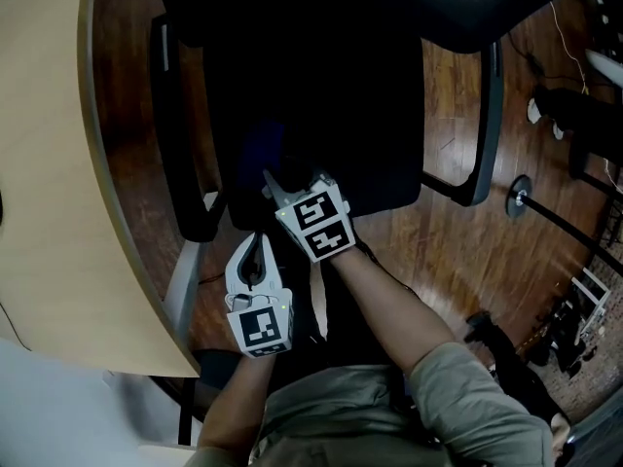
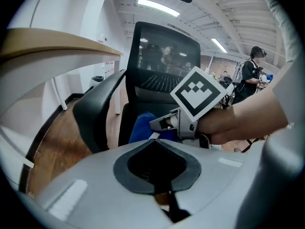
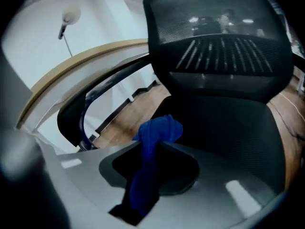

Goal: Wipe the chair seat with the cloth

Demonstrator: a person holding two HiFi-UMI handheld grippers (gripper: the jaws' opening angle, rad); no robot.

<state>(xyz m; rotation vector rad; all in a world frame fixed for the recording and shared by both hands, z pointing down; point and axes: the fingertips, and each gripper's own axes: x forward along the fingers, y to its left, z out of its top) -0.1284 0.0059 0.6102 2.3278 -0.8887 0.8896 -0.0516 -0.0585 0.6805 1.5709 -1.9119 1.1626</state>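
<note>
Cloth, deep blue and bunched, pinched tight in the jaws of the right gripper, crumpled end poking out at 12 o'clock over the black mesh chair seat, left gripper at its 7 o'clock, jaws closed together, empty.

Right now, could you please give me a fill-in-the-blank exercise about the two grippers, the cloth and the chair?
1. The right gripper is shut on a ____ cloth.
2. The left gripper, its jaws together, holds ____.
3. The chair seat is ____ in colour.
4. In the head view the pale desk lies at the picture's ____ edge.
Missing words: blue; nothing; black; left.
</note>
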